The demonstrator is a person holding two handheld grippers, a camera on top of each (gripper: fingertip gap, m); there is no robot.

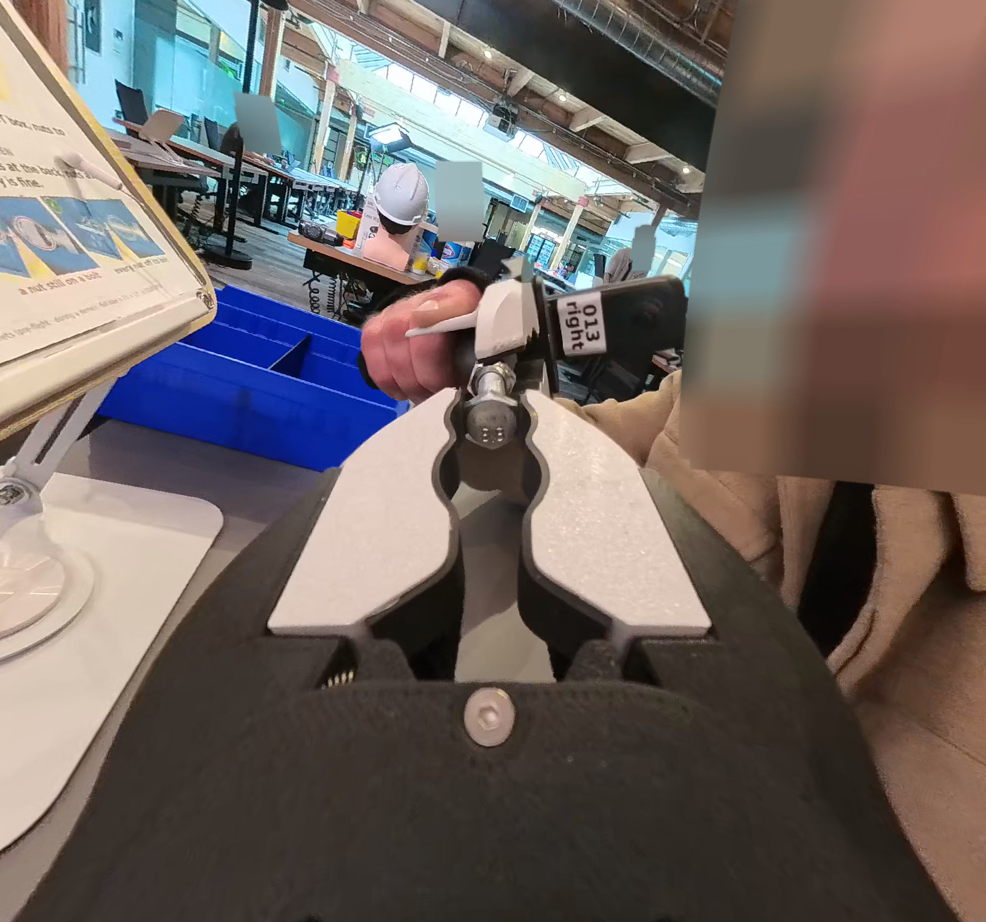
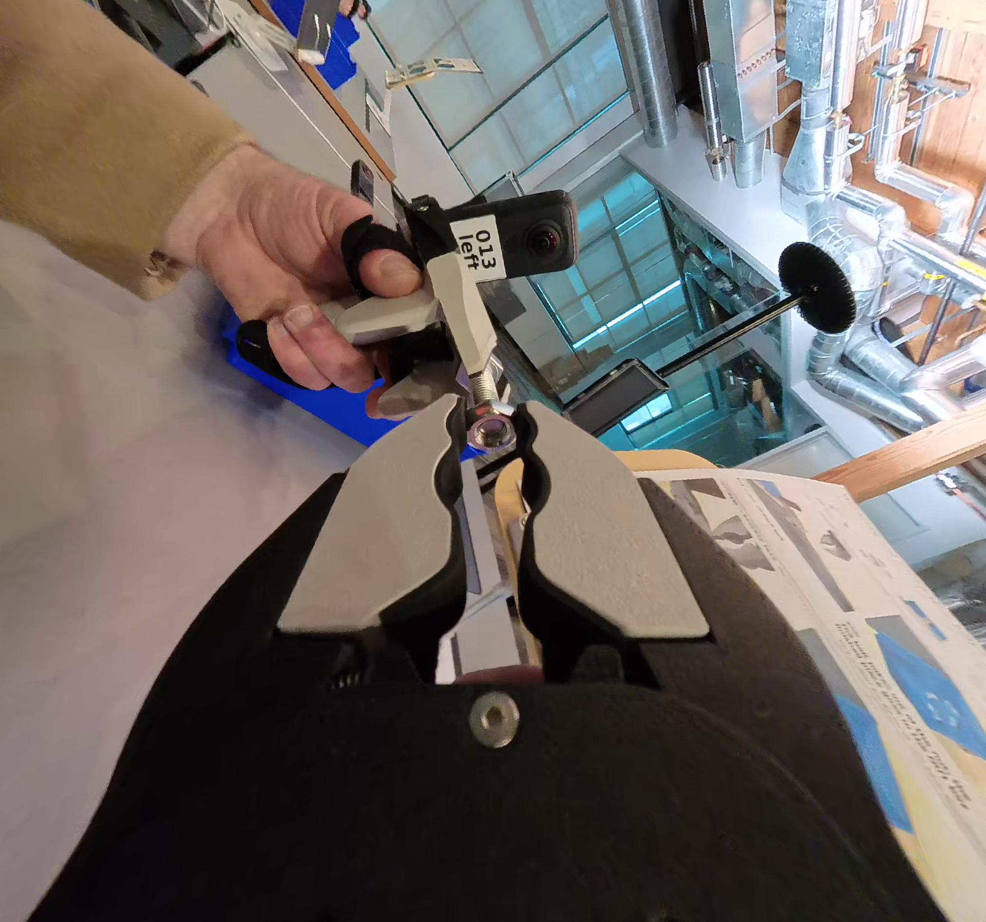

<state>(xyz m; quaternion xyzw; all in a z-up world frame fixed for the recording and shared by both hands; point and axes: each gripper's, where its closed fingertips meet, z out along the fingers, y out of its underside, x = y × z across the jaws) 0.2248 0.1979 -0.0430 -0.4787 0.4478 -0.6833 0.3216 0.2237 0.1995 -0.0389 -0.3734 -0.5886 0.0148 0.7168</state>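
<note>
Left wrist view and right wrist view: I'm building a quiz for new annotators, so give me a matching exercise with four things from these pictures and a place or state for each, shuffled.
Things:
1. bolt
2. nut
3. blue bin
4. instruction sheet

Places or states:
A. on a tilted white stand
B. on the table, divided into compartments
C. head held by the left gripper
D. held by the right gripper at the bolt's threaded end

Pairs: 1-C, 2-D, 3-B, 4-A
</note>
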